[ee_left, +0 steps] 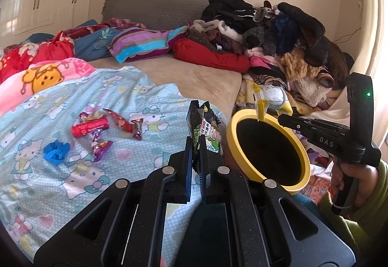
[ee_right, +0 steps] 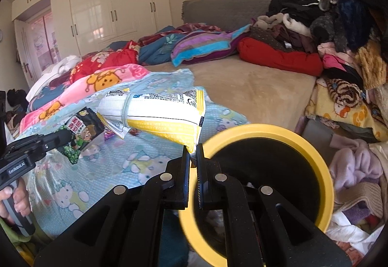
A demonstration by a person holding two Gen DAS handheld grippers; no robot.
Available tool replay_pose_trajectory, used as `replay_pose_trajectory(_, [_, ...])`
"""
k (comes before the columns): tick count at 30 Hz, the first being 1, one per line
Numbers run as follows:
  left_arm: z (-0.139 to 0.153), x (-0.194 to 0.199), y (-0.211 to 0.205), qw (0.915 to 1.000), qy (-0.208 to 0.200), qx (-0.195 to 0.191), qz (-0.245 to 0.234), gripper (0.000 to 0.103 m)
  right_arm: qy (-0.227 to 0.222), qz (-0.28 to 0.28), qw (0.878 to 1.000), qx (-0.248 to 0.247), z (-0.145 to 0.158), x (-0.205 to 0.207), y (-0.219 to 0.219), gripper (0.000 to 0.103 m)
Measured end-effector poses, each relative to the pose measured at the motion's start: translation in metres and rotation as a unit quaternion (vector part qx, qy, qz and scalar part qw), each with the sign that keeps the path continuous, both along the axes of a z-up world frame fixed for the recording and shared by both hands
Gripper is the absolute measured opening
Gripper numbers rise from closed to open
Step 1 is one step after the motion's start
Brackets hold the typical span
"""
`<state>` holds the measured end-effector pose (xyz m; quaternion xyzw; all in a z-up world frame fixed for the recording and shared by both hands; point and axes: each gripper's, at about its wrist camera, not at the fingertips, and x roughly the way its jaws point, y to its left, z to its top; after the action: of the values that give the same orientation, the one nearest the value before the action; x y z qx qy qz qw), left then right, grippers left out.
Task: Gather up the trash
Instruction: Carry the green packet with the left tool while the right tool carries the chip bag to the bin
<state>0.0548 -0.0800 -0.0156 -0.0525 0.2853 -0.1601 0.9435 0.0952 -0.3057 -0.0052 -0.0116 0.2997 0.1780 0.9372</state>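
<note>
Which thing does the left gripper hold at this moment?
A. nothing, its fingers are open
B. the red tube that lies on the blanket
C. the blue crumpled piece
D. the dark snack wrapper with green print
D: in the left wrist view the left gripper is shut on the dark snack wrapper, which stands up from between its fingers.

One yellow-rimmed bin. Two held snack packets: one dark, one white-and-yellow. On the blue blanket: one red tube, one blue crumple, about four small candy wrappers.
</note>
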Motion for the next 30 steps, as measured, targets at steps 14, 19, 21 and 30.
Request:
replay_pose_trajectory(14, [-0.002,0.008,-0.046,0.9988,0.001,0.007,-0.049,0.002,0.010,-0.053,0.999,-0.002,-0.012,0.002,-0.049,0.005])
replay_pose_trajectory(19, [-0.003,0.011,-0.063,0.9975,0.002,0.010,-0.070,0.002,0.009,-0.073,0.997,-0.009,-0.015,0.007,-0.063,0.005])
replay_pose_trajectory(21, [-0.003,0.012,-0.071,0.9969,0.001,0.012,-0.078,0.002,0.009,-0.080,0.997,-0.010,-0.017,0.008,-0.068,0.005])
replay_pose_trajectory(30, [-0.008,0.017,-0.102,0.9935,0.001,0.023,-0.111,0.002,0.027,-0.115,0.993,-0.008,-0.030,0.015,-0.096,0.005])
